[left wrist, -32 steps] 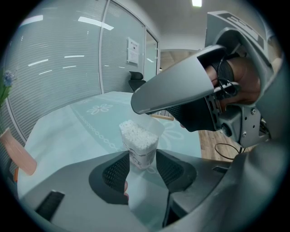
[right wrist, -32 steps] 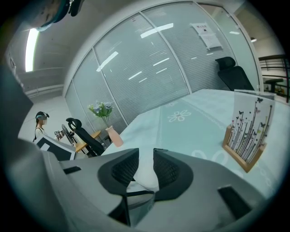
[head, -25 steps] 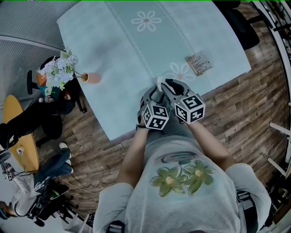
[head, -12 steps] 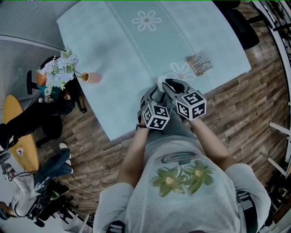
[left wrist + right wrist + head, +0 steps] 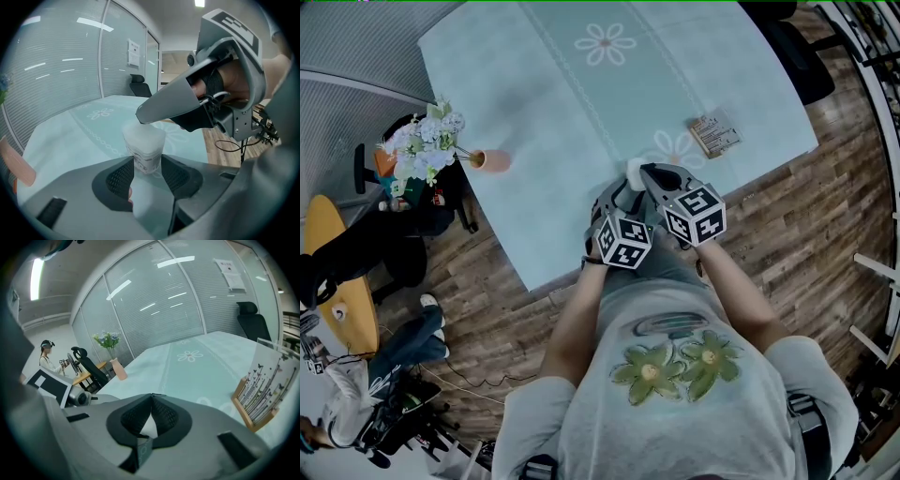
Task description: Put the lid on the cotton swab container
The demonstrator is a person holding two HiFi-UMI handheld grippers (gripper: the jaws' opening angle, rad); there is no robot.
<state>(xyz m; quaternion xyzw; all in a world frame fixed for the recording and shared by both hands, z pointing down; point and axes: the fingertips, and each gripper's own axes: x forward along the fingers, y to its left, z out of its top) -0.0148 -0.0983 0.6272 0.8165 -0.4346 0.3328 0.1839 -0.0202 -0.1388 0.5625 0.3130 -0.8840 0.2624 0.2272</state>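
Observation:
The cotton swab container (image 5: 146, 157), a small white tub with a printed label, stands between the pads of my left gripper (image 5: 144, 174), which is shut on its sides. Its whitish lid (image 5: 143, 134) sits on top. In the left gripper view my right gripper (image 5: 140, 116) comes in from the right with its jaws shut, and its tip touches the lid's top. In the head view the container (image 5: 635, 169) shows just past both grippers, near the table's front edge. In the right gripper view the pads meet at the right gripper (image 5: 151, 397) with nothing clamped between them.
The pale green tablecloth (image 5: 581, 103) covers the table. A pink vase (image 5: 492, 160) with white flowers stands at its left edge, and a small card stand (image 5: 712, 133) at its right. A seated person (image 5: 46, 357) and an office chair (image 5: 89, 364) are beyond the left side.
My right gripper has shifted slightly right and forward over the container. The left gripper has stayed in place with the container.

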